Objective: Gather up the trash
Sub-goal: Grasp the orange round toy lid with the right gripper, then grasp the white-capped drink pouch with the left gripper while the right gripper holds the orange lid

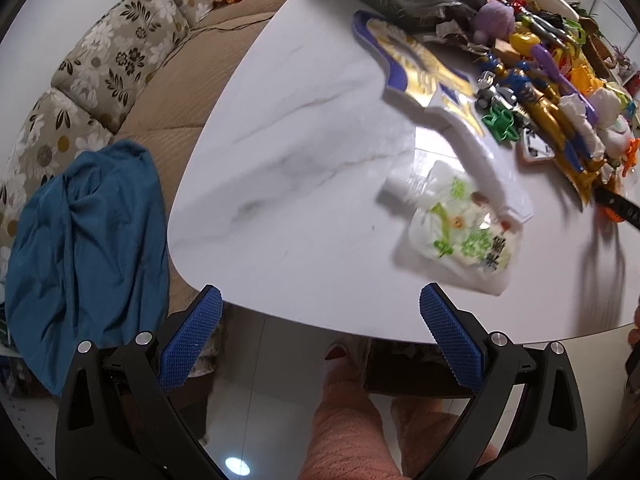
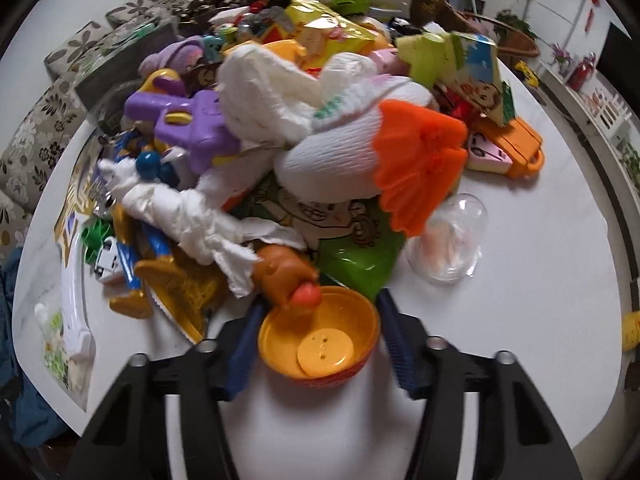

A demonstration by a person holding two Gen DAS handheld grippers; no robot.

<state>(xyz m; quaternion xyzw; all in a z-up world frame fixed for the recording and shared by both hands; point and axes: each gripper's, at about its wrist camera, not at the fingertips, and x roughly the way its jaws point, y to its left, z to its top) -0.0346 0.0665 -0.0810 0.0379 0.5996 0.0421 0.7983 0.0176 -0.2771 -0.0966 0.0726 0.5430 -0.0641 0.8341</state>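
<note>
My right gripper [image 2: 320,344] clamps an orange capsule half [image 2: 318,338] at the near edge of the toy pile [image 2: 280,120].

My left gripper [image 1: 320,340] hangs wide open and holds nothing, just off the white table [image 1: 280,160] edge. A green-printed wrapper [image 1: 464,228] lies on the table ahead of it, crumpled tissues [image 2: 192,216] sit in the pile, and a clear capsule half [image 2: 450,236] rests beside the pile.

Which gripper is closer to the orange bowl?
Right. The right gripper has its fingers on either side of the orange bowl, gripping it. The left gripper hangs open at the table edge, bowl not in its view.
</note>
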